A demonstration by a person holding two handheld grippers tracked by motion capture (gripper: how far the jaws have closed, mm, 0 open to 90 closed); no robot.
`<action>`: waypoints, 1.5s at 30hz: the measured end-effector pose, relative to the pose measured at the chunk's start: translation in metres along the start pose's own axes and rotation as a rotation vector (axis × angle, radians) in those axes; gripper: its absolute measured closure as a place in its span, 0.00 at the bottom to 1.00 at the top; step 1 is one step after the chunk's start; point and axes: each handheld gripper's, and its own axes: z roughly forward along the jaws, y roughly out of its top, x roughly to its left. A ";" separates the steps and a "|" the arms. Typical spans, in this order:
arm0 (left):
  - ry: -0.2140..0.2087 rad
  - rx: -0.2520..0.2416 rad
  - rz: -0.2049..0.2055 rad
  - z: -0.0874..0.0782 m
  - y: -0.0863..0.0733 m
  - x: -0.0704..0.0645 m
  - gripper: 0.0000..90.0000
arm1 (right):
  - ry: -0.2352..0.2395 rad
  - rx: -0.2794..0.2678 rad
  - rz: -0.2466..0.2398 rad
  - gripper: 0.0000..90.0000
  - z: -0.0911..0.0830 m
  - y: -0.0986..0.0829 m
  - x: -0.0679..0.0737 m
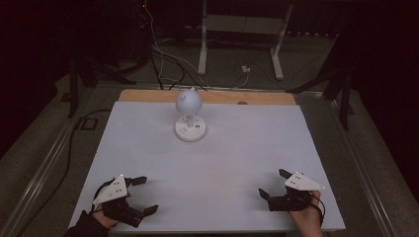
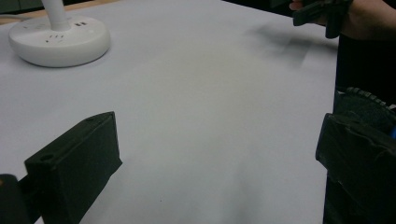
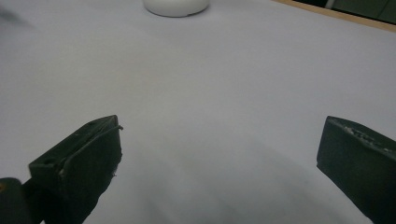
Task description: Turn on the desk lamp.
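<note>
A small white desk lamp (image 1: 189,101) with a round head stands on a round white base (image 1: 190,129) at the table's far middle; the base carries sockets and a small lit dot. That base (image 2: 58,39) sits at the upper left of the left gripper view and the base (image 3: 176,6) at the top of the right gripper view. My left gripper (image 1: 146,195) rests near the front left corner, open and holding nothing. At the front right my right gripper (image 1: 272,184) is open too, with only bare table between its jaws. Both are far from the lamp.
A white sheet (image 1: 207,163) covers the table, with a wooden strip (image 1: 148,95) showing along the far edge. Behind the table are cables (image 1: 163,64) on the floor and a white desk frame (image 1: 242,29). The room is dark.
</note>
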 end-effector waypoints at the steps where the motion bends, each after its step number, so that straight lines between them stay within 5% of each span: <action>1: 0.000 0.000 0.000 0.000 0.000 0.000 0.00 | -0.005 -0.008 0.006 0.00 0.000 0.000 -0.001; 19: -0.008 0.023 0.030 0.001 0.005 -0.002 0.00 | -0.018 -0.036 0.001 0.00 -0.003 0.004 0.007; 45: -0.029 -0.017 -0.011 0.013 0.046 0.007 0.00 | -0.060 -0.079 0.003 0.00 -0.010 0.007 0.008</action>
